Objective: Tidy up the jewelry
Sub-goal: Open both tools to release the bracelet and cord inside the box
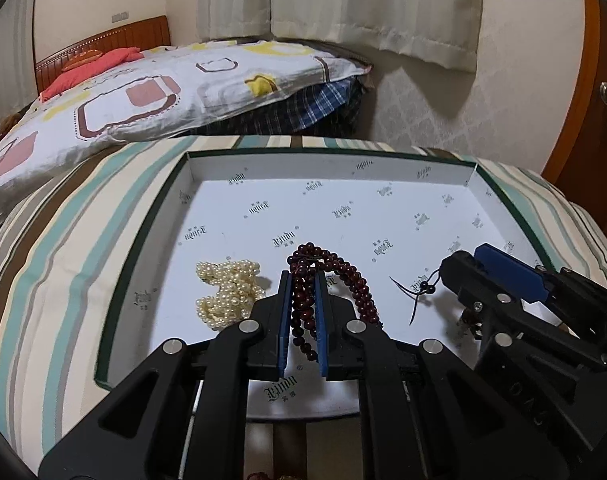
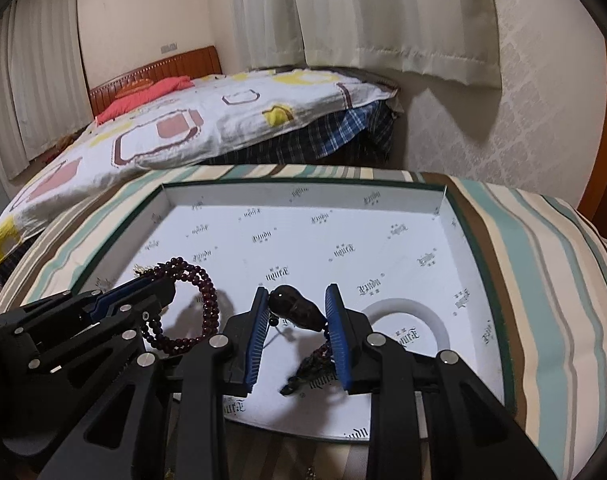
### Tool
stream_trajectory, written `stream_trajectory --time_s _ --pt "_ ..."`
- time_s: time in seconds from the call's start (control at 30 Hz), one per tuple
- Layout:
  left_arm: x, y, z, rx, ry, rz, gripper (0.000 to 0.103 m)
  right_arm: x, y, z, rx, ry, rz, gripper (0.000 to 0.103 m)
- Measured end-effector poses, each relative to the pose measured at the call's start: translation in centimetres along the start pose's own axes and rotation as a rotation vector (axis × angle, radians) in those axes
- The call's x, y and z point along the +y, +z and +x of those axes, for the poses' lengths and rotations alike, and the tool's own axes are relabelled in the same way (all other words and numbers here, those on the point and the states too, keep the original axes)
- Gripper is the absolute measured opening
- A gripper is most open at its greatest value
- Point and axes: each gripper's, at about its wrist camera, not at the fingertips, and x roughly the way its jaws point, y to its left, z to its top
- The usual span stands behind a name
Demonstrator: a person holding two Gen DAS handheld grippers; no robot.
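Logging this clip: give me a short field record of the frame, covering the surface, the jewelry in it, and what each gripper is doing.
surface: white printed box lid on striped cloth
jewelry: pearl strand, dark red bead string, dark gourd pendant, white bangle
left gripper: shut on the dark red bead string
right gripper: open, the dark gourd pendant between its fingers; contact unclear

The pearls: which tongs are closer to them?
Left. The left tongs sit right beside the pearls, clamped on dark beads; the right tongs are farther off.
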Motion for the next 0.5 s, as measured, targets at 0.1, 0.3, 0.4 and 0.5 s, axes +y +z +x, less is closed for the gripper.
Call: stream_trajectory --time_s 0.1,0.3,0.4,0.5 --pt "-0.1 0.2 0.6 0.020 -0.002 0.003 0.011 -0.2 0.0 0.6 0.021 0.003 0.000 0.030" --pt "-0.3 0.1 1.6 0.055 0.009 0.006 0.012 -0.2 -0.1 1.2 0.049 0.006 0.002 0.030" --pt "-0.1 0.2 1.9 0.069 0.009 -0.007 0.012 -0.3 -0.1 1.5 0.061 0.008 0.005 0.030" --pt "0.0 0.2 2.0 0.077 0.007 -0.009 0.017 -0.5 0.0 1.6 0.062 0.008 0.011 0.031"
